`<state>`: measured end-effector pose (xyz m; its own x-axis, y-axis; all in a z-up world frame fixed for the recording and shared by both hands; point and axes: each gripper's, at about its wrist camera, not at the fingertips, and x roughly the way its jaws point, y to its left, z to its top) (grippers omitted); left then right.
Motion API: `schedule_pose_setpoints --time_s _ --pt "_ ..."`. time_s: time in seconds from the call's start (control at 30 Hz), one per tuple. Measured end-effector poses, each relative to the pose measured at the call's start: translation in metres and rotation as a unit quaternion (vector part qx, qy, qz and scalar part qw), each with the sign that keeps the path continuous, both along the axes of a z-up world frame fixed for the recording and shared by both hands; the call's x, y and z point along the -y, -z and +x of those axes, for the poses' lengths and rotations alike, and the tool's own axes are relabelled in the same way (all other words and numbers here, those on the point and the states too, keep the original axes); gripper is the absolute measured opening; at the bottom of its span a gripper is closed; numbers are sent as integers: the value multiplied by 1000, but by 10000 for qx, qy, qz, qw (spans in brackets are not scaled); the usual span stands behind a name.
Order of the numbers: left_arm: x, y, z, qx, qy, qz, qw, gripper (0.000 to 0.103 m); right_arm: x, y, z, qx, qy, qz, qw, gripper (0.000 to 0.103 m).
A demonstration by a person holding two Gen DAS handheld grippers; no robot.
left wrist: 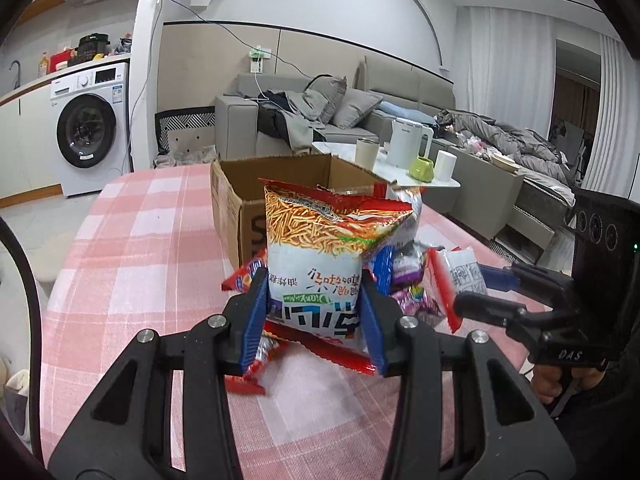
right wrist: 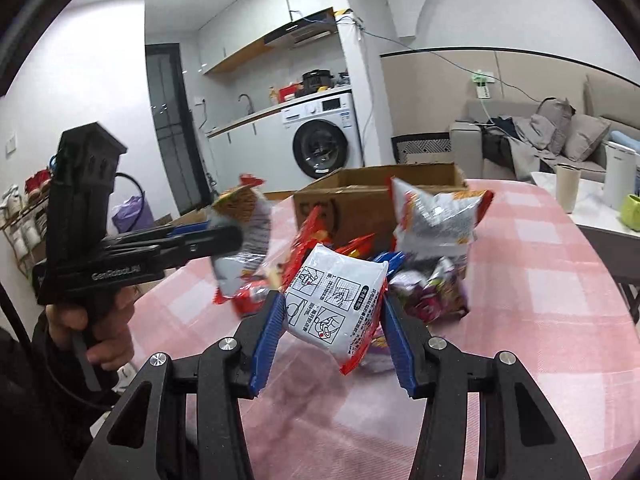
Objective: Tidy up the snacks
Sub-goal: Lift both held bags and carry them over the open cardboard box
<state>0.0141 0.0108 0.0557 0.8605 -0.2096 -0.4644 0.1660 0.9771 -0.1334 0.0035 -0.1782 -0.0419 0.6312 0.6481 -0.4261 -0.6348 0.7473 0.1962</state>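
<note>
While the open brown cardboard box sits on the table with the pink-and-white checked cloth, both grippers are busy just in front of it. The left gripper has its blue jaws pinching the lower part of a white-and-red noodle snack bag printed with orange noodles, held upright and clear of the cloth, between the box and the camera. The right gripper has its jaws closed on a small white packet with red crimped edges and printed line drawings, tilted and lifted above the cloth. Under and behind both lies a loose heap of red, blue and purple snack packets, touching one another near the box's front wall. A silver-and-red bag stands in that heap, close to the box. A white kettle stands on a side table beyond.
</note>
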Motion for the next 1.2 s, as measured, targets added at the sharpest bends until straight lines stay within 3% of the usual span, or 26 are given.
schedule_pose_setpoints --time_s 0.77,1.2 --pt "-8 -43 50 215 -393 -101 9989 40 3 -58 57 365 373 54 9986 50" --pt "-15 -60 96 217 -538 -149 9982 40 0 -75 95 177 535 228 9982 50"
